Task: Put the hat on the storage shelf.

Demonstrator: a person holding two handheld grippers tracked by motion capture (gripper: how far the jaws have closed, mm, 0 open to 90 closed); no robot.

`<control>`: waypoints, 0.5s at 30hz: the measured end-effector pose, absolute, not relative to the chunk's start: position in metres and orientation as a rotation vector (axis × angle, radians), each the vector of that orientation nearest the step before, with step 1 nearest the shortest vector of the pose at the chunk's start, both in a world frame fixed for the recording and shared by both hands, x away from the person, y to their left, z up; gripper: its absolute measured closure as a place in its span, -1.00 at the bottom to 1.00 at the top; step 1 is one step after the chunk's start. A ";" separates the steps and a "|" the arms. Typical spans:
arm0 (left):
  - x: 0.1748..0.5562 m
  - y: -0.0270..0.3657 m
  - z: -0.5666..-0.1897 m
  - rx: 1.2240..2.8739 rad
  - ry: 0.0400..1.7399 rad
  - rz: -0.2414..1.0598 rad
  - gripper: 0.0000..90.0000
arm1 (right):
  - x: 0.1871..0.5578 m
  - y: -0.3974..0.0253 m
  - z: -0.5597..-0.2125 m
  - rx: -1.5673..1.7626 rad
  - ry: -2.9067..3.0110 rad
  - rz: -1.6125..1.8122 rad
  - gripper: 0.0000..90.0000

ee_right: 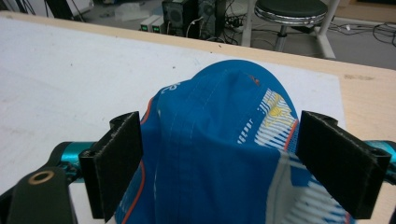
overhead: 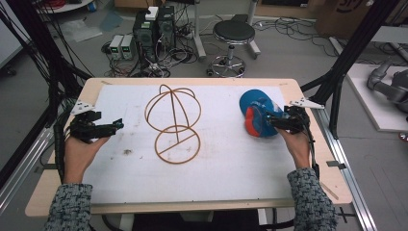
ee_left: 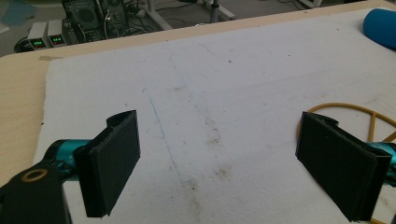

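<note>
1. A blue cap (overhead: 257,113) with orange and white marks lies on the white mat (overhead: 221,159), at about 3 o'clock on the table.
2. The right gripper (overhead: 275,121) is at the cap's right side. In the right gripper view its two black jaws stand wide apart with the cap (ee_right: 219,140) between them. I cannot tell if they touch the cloth.
3. A wire stand (overhead: 174,125) made of tan hoops sits near the middle of the mat, at 9 o'clock from the cap. One round hoop lies flat and the others rise up from it like a ball.
4. The left gripper (overhead: 113,127) is at the mat's left edge, at 9 o'clock from the stand. Its jaws are wide apart with nothing in them, above the bare mat (ee_left: 224,93).
5. The mat has small dark spots and faint blue lines on it. It covers most of a light wood table (overhead: 308,159).
6. Past the table, at 12 o'clock, the grey floor holds a round black stool (overhead: 233,33), black computer boxes (overhead: 154,29) and many loose cables (overhead: 178,55).
7. Two grey patterned sleeves (overhead: 312,202) come in at 6 o'clock.
</note>
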State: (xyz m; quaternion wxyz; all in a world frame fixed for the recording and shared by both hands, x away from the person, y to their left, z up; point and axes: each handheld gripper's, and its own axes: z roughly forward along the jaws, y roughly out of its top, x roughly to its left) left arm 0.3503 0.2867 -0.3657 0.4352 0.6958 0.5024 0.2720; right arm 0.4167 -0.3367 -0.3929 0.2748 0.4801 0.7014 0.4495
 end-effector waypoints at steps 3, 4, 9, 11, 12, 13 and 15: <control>0.351 0.287 -0.366 1.735 1.251 0.673 -0.68 | 0.422 -0.336 -0.399 1.321 1.886 1.209 -0.63; 0.351 0.287 -0.366 1.735 1.251 0.673 -0.68 | 0.424 -0.337 -0.401 1.334 1.888 1.210 -0.61; 0.352 0.287 -0.368 1.739 1.256 0.671 -0.67 | 0.428 -0.336 -0.406 1.360 1.893 1.209 -0.42; 0.352 0.287 -0.368 1.739 1.255 0.670 -0.67 | 0.429 -0.335 -0.408 1.358 1.893 1.198 -0.33; 0.352 0.287 -0.368 1.738 1.257 0.671 -0.67 | 0.429 -0.335 -0.409 1.353 1.896 1.188 -0.25; 0.352 0.287 -0.367 1.738 1.257 0.672 -0.67 | 0.429 -0.334 -0.409 1.354 1.899 1.177 -0.16; 0.351 0.287 -0.367 1.732 1.256 0.674 -0.67 | 0.429 -0.334 -0.409 1.352 1.899 1.173 -0.08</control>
